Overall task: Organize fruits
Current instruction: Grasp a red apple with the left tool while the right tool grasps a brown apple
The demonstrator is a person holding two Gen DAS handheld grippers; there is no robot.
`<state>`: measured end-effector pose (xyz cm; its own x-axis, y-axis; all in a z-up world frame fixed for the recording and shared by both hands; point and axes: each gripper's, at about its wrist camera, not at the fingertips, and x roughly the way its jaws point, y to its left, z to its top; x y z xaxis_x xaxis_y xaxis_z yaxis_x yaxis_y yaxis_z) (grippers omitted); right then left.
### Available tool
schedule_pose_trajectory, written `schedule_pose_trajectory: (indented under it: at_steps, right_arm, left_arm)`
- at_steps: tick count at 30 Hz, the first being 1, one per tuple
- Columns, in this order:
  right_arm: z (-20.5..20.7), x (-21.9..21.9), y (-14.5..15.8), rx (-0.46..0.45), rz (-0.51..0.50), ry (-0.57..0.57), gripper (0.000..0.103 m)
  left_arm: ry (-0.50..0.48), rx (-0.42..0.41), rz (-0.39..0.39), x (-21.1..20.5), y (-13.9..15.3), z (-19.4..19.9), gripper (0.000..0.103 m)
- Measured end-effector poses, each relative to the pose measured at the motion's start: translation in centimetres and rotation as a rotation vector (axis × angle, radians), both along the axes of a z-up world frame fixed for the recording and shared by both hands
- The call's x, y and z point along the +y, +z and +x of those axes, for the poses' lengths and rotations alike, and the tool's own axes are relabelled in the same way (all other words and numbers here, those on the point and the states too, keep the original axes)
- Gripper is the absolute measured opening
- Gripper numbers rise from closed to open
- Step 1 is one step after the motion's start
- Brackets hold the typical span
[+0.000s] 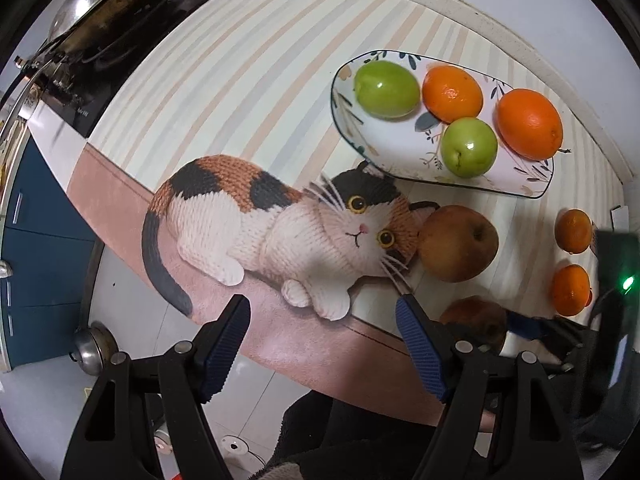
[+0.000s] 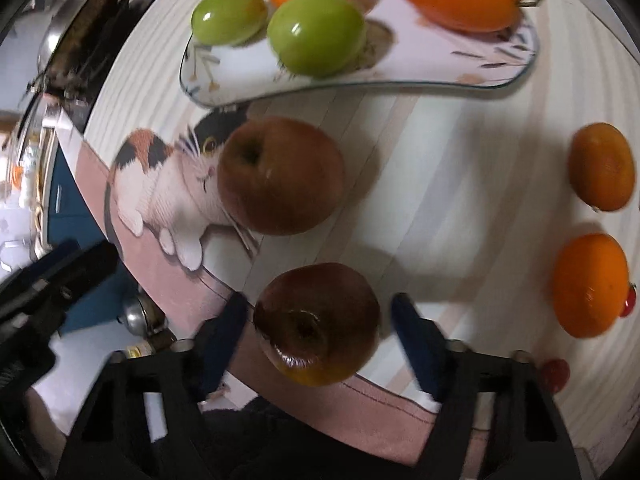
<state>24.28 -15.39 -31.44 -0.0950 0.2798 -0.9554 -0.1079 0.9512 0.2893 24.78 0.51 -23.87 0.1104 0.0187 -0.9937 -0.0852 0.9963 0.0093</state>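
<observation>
A kitchen counter is covered by a striped mat [image 1: 248, 80] printed with a knitted calico cat [image 1: 280, 232]. At the far side of the mat sits a long white plate [image 1: 400, 160] with leaf decoration, holding two green fruits [image 1: 386, 88] [image 1: 469, 147] and two oranges [image 1: 452, 93] [image 1: 529, 123], all close together. Just in front of the plate, beside the cat's head, a brown apple [image 1: 459, 243] lies on the mat. Off to its right two small oranges [image 1: 573, 230] [image 1: 571, 289] lie near each other, well apart from the plate. Nearer the mat's front edge a second, darker apple [image 2: 318, 322] sits between the jaws of the right gripper [image 2: 320, 328], which points down over it. Those jaws are spread, with a gap visible on each side of the apple, so the pads do not seem to press on it; the view is blurred. Two small red fruits [image 2: 555, 374] lie at the right edge, one touching the nearer small orange. The left gripper [image 1: 324, 320] hangs over the cat's paws with its blue-padded jaws spread and nothing between them. At the far left a wok [image 1: 108, 0] rests on a stove.
</observation>
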Motion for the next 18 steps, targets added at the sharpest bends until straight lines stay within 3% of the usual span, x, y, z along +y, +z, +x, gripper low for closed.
schedule_pose_trajectory:
  at_steps: [4,8,18]
  right_arm:
    - [-0.3,0.0,0.5,-0.035,-0.032,0.038,0.066]
    - [-0.2,-2.7,1.0,-0.054,-0.082,-0.001,0.066]
    - [1.5,-8.3,0.8,-0.047,-0.144,-0.104,0.066]
  left_arm:
    - [-0.045,0.007,-0.014,-1.4,0.0,1.3,0.074]
    - [-0.116,0.031,-0.040,-3.8,-0.4,2.8,0.074]
    - [-0.312,0.158,-0.036,-10.9,-5.1,6.3,0.074]
